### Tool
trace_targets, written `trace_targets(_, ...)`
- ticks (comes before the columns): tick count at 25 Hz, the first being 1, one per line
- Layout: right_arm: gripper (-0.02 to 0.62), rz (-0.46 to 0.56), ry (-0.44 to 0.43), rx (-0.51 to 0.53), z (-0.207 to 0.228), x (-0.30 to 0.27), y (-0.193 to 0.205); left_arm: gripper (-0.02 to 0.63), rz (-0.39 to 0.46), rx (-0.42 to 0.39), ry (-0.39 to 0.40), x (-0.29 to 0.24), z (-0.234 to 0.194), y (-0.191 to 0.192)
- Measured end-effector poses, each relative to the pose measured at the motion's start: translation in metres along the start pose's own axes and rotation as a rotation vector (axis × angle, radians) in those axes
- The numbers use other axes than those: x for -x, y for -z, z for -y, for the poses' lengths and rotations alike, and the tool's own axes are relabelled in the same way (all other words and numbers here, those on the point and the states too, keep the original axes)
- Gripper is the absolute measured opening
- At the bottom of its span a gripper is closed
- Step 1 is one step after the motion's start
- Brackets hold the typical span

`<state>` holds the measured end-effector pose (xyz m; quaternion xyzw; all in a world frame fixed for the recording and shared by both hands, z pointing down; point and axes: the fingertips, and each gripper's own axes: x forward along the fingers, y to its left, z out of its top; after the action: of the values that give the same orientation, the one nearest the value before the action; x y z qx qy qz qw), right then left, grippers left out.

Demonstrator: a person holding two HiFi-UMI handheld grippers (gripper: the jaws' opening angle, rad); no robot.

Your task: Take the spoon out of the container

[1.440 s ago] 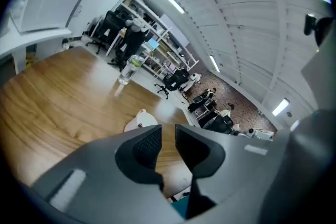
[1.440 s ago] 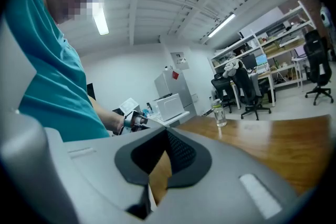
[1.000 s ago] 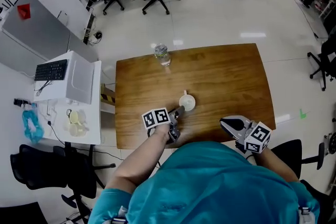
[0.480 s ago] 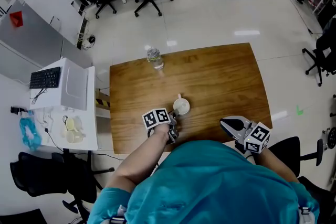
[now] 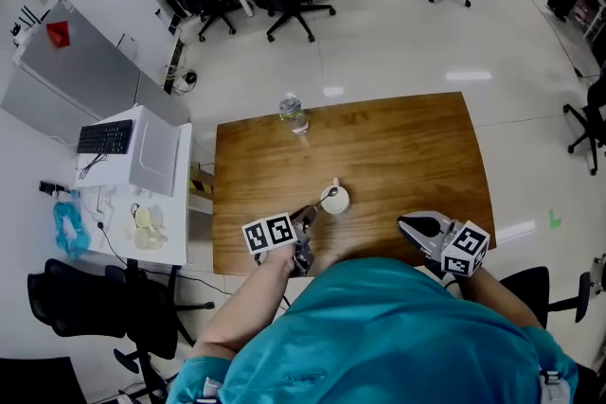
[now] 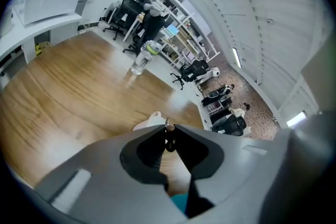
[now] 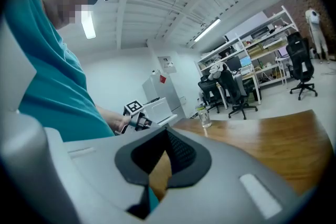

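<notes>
Left gripper view: the jaws of the left gripper are seen closing, with their tips brought almost together on the end of the spoon handle, which is pinched between them. Just beyond the tips the white cup is seen. From the head view, the spoon is shown with its bowl end at the cup and its handle slanted toward the gripper. The cup is stood on the table, near the front edge. The right gripper is held off the table's front right corner, jaws together, with nothing between them. A bottle is stood at the far left edge, well apart from the cup.
</notes>
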<state>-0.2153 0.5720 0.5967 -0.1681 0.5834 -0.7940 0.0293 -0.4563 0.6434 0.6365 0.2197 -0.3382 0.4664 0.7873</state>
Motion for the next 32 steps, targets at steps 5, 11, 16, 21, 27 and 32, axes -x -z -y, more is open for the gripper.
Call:
trace_targets(5, 0.002, 0.017, -0.075, -0.001, -0.004, 0.029, 0.000, 0.049, 0.168, -0.110, 0.075, 0.049, 0.047, 0.014)
trace_targets(11, 0.002, 0.002, -0.148, 0.005, -0.011, 0.033, 0.020, 0.051, 0.317, -0.211, 0.102, 0.098, 0.073, 0.040)
trace_targets(16, 0.002, -0.006, -0.181, 0.039, -0.078, 0.016, 0.039, 0.051, 0.395, -0.304, 0.155, 0.168, 0.070, 0.066)
trace_targets(21, 0.002, -0.024, -0.128, 0.055, -0.171, -0.011, 0.066, 0.051, 0.394, -0.391, 0.228, 0.255, 0.054, 0.101)
trace_targets(27, 0.002, -0.018, -0.060, 0.059, -0.272, -0.030, 0.136, 0.051, 0.356, -0.491, 0.295, 0.329, 0.006, 0.168)
trace_targets(32, 0.002, -0.016, -0.027, 0.077, -0.331, -0.021, 0.133, 0.051, 0.370, -0.484, 0.377, 0.371, 0.016, 0.189)
